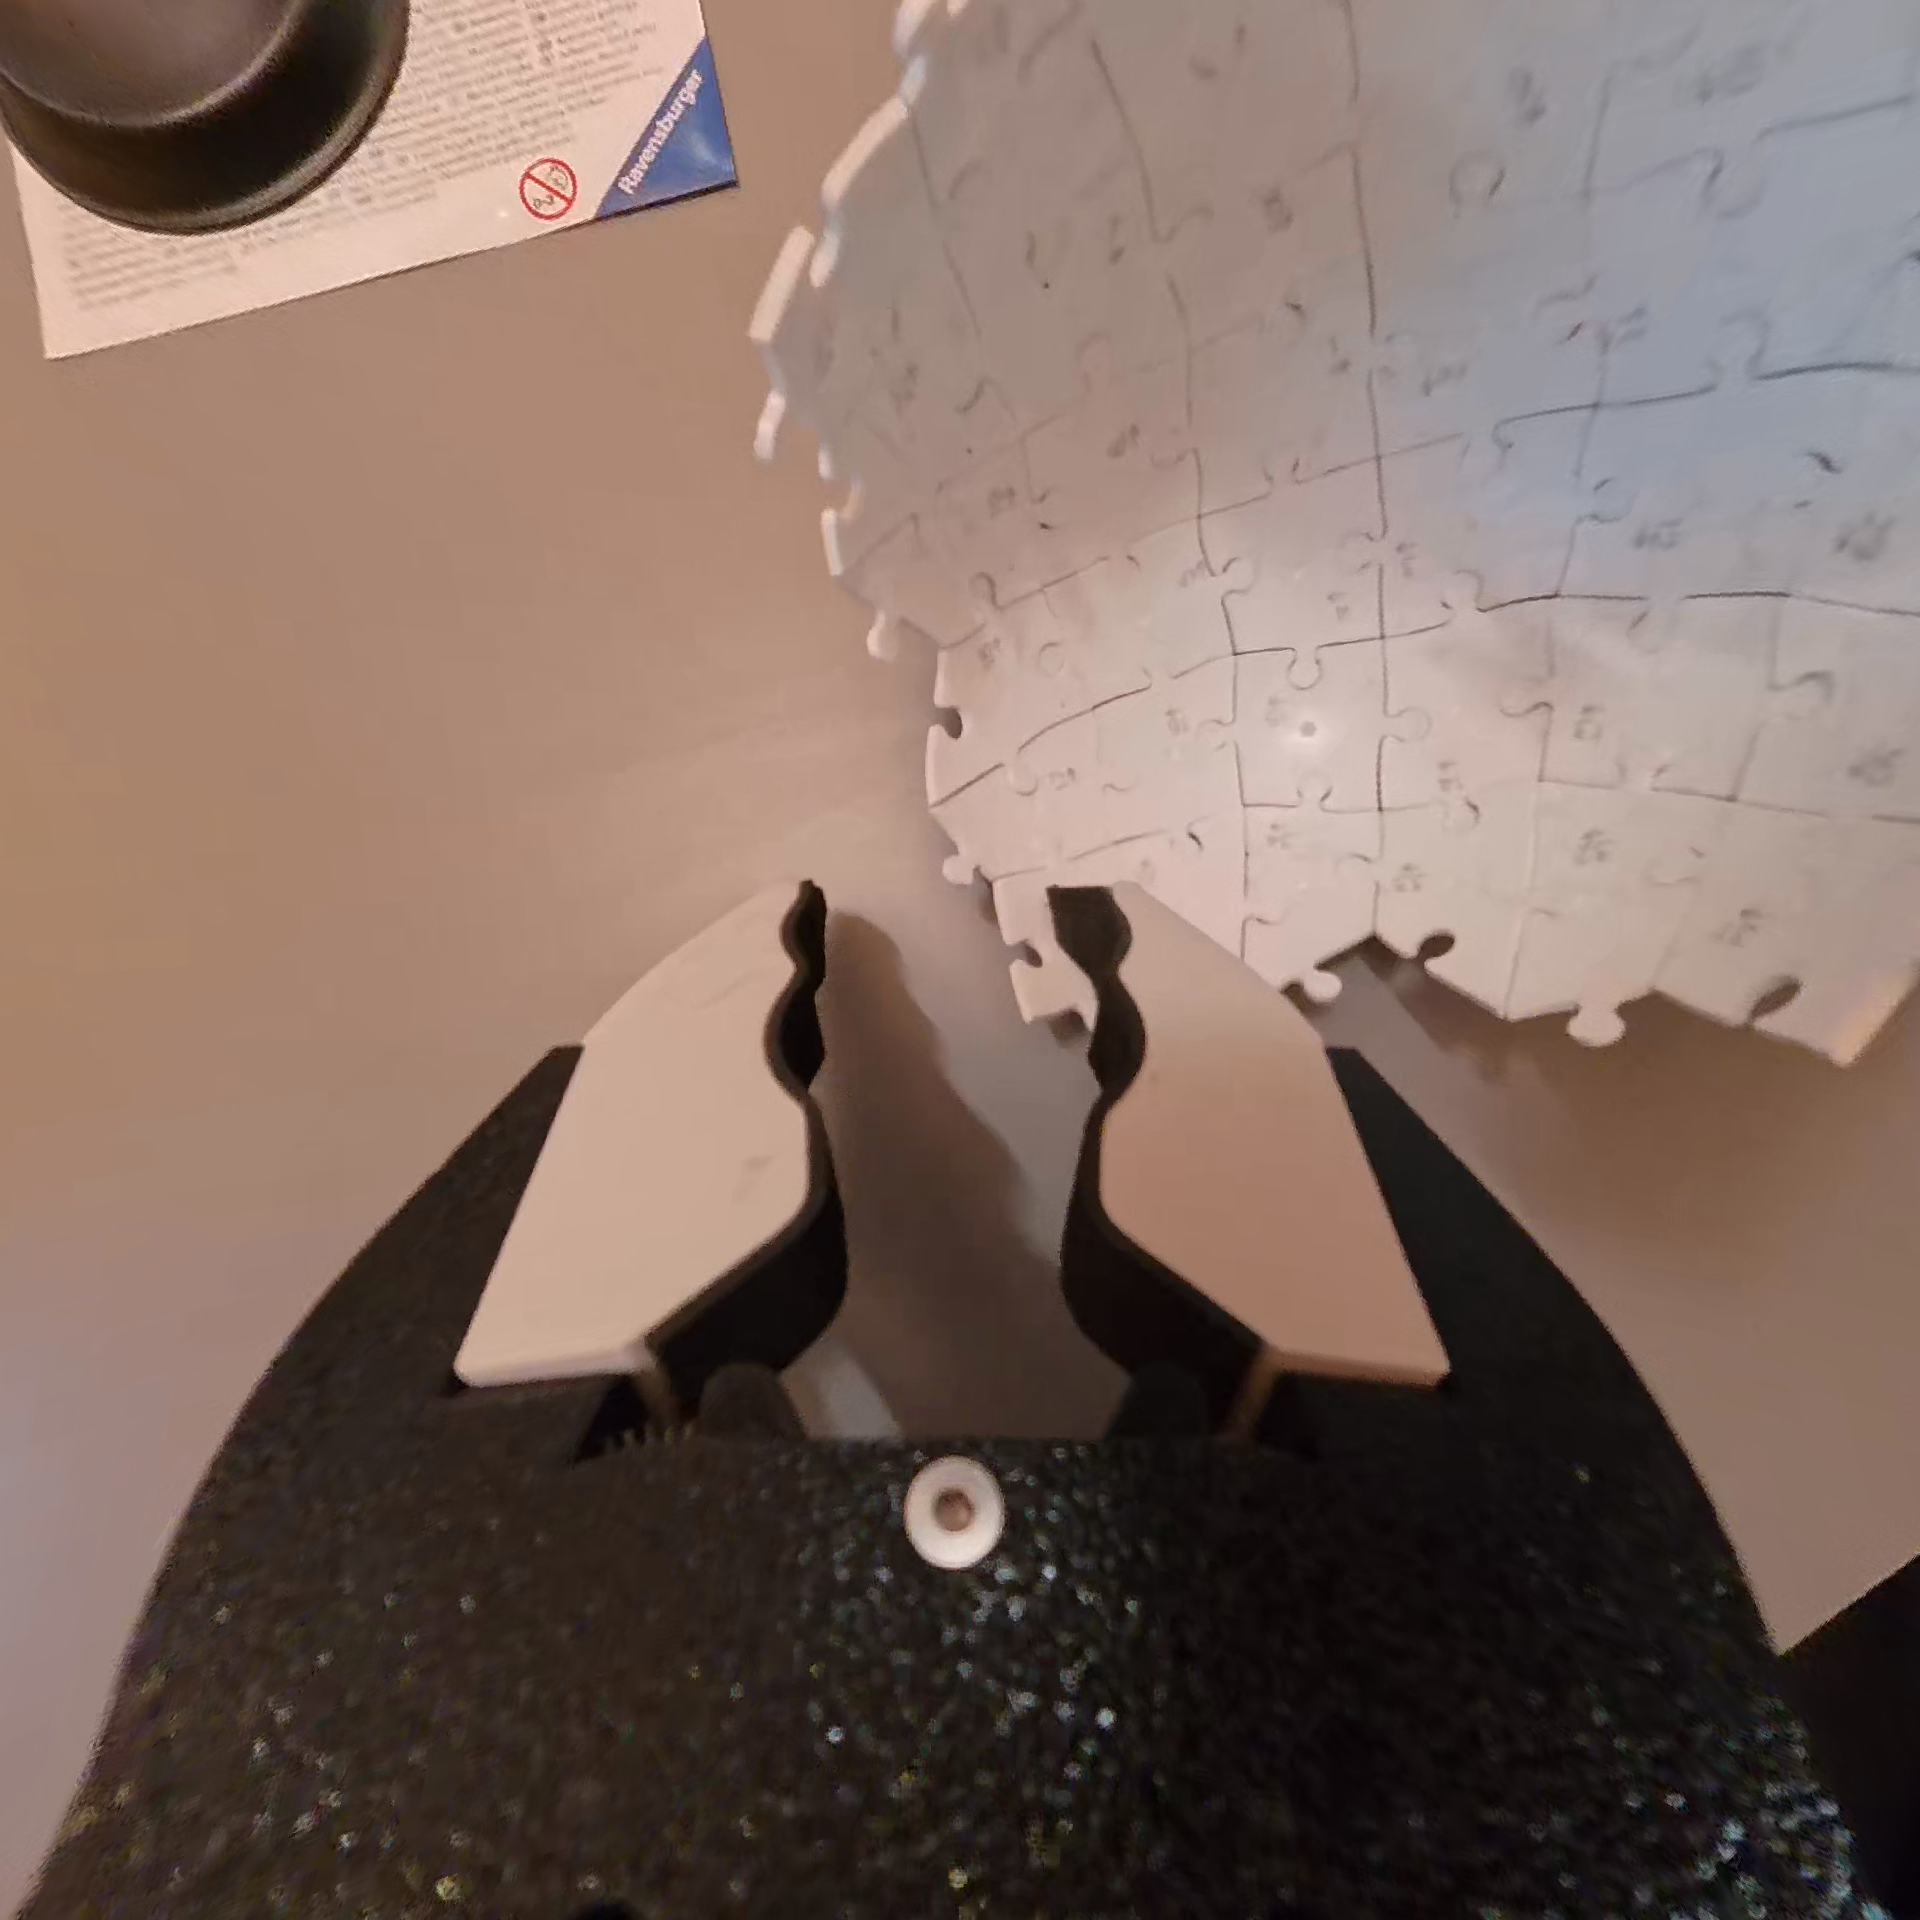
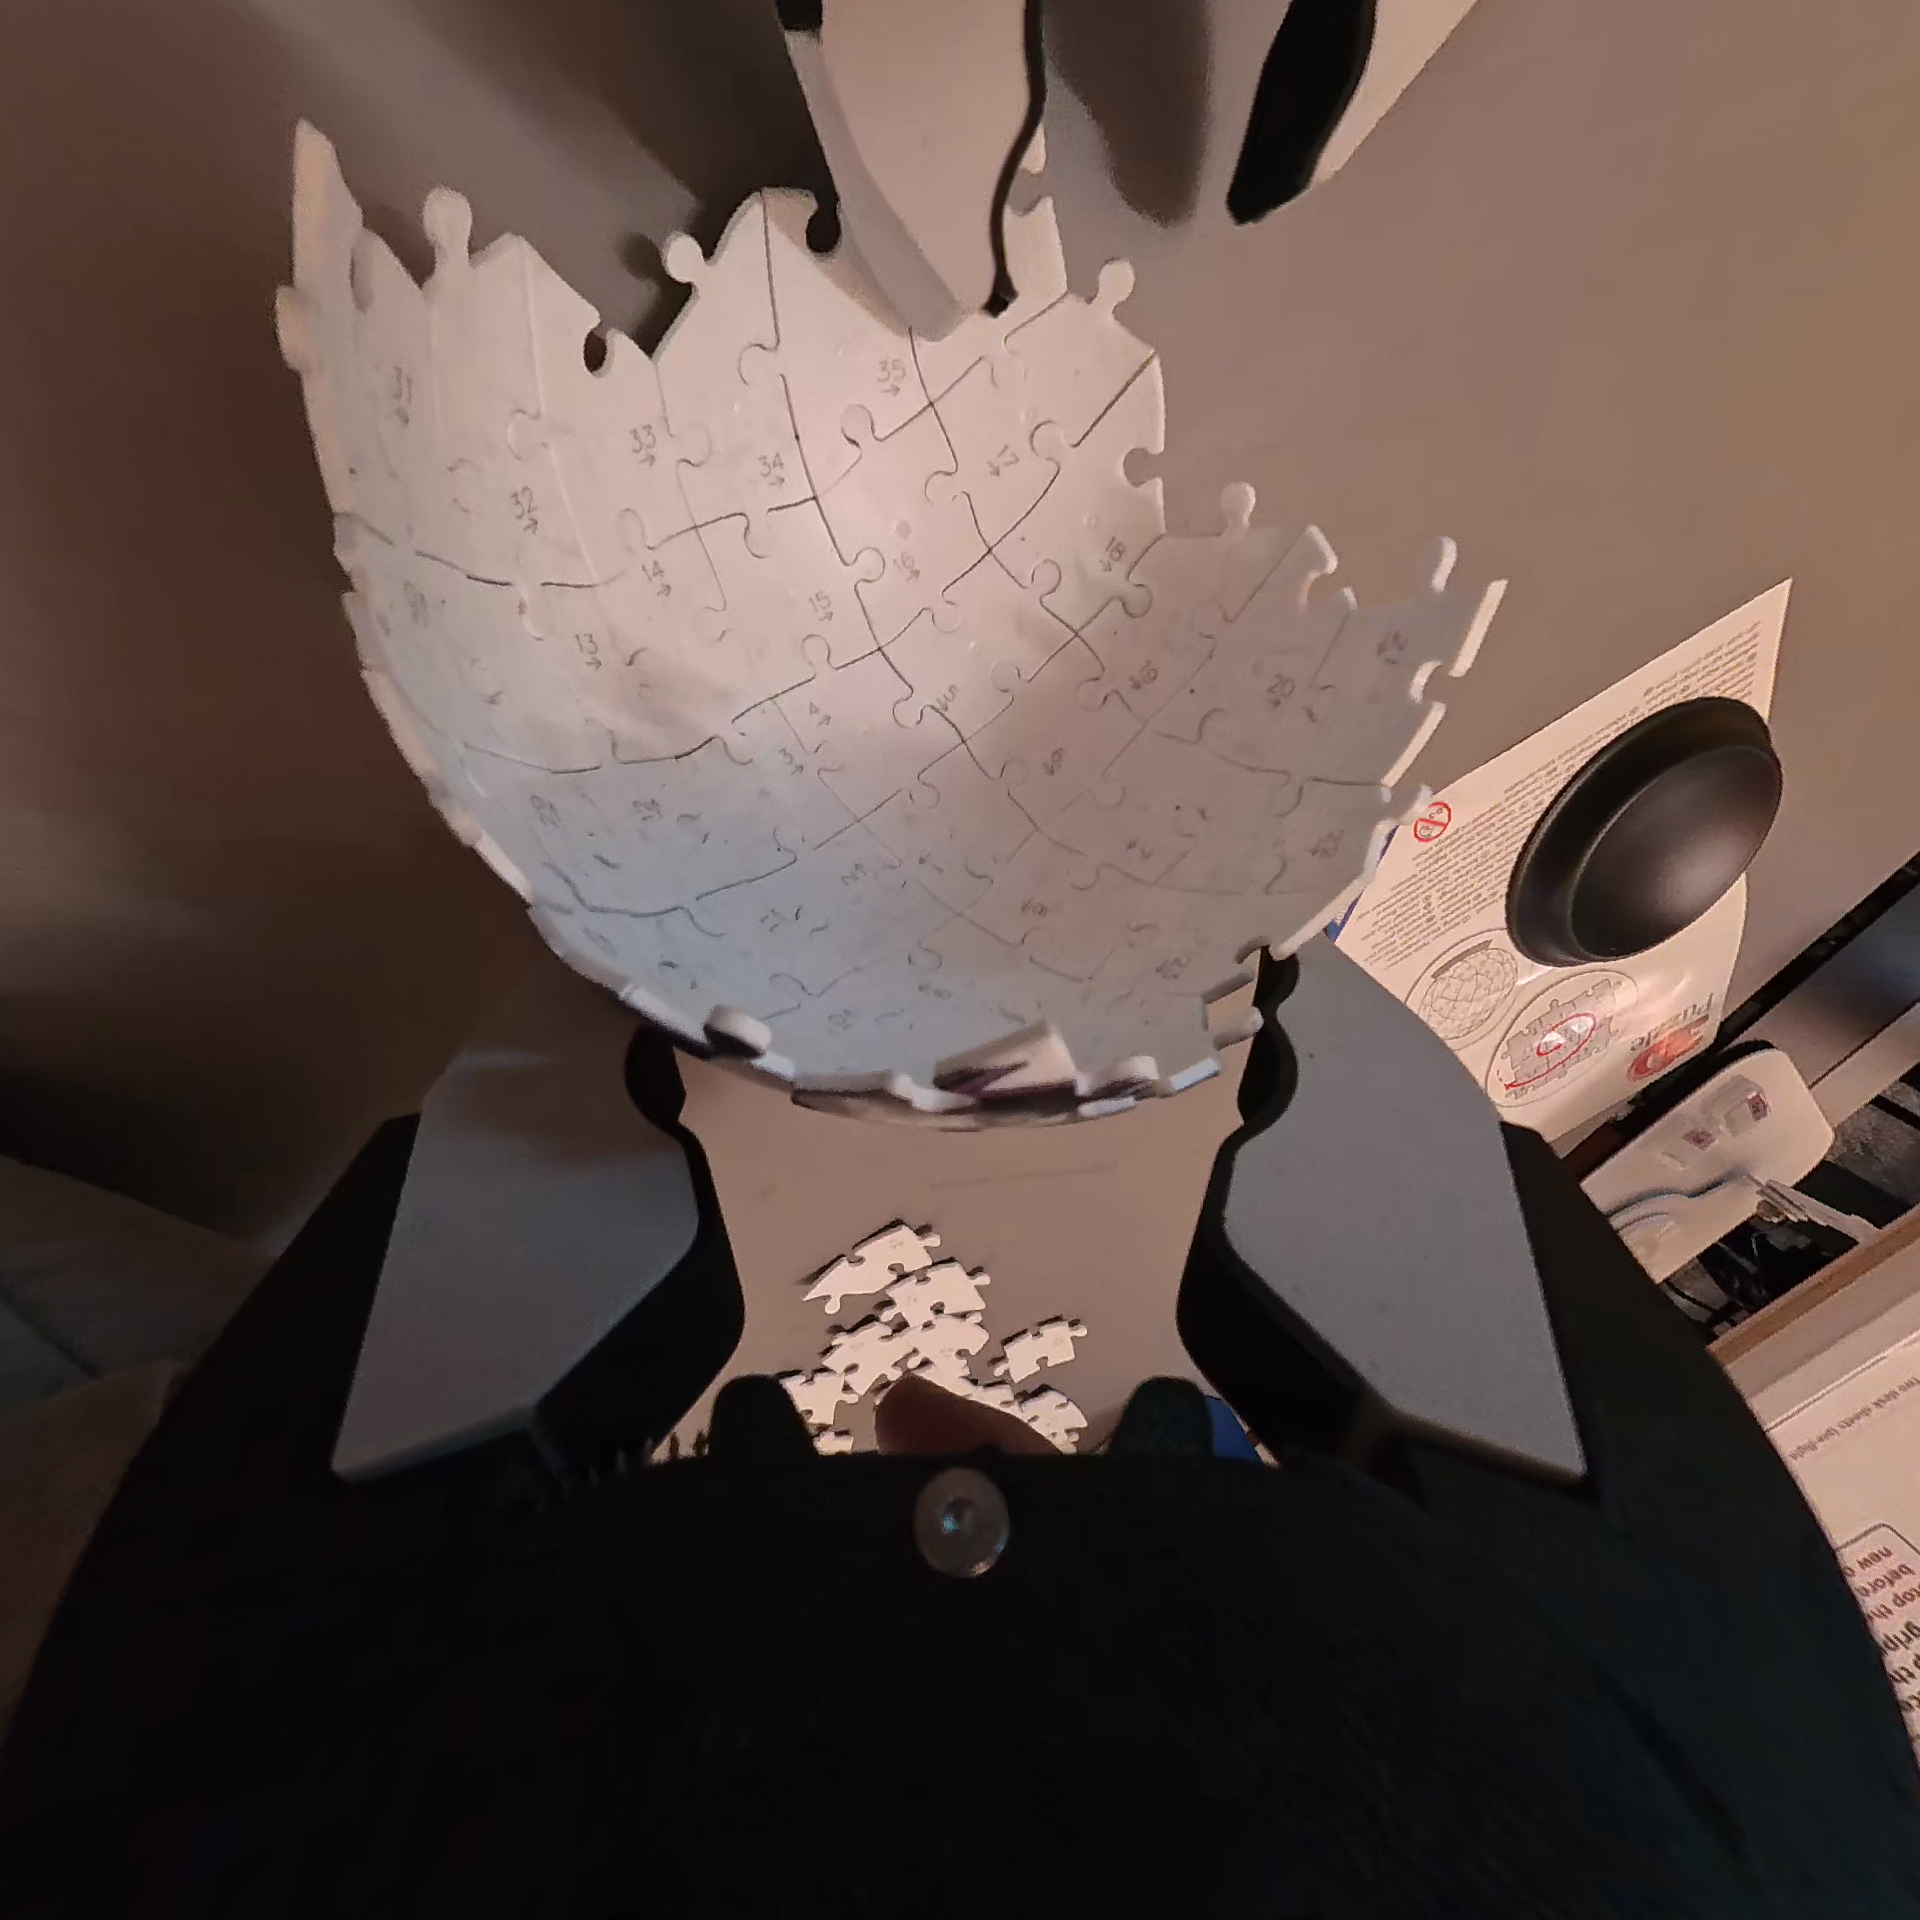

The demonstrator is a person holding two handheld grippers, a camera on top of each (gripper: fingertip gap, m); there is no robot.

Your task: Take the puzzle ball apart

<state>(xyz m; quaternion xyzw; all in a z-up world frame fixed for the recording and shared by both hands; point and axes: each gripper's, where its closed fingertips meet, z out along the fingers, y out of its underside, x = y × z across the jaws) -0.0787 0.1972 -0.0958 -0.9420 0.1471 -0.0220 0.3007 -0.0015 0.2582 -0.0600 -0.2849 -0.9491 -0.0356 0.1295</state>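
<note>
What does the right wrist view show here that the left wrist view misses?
Only the right wrist view shows loose puzzle pieces piled on the table and clutter at the table's far edge. Only the left wrist view shows the left hand-held gripper whole, open beside the shell's rim. Both show the white half-shell of the puzzle ball, the leaflet and the black stand on it.

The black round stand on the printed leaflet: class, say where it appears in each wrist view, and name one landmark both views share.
Left wrist view: the black stand is in the top left corner, cut by the edge, on the leaflet.
Right wrist view: the stand is at the right, mid-height, on the leaflet.
Shared landmark: the white puzzle ball shell.
</note>
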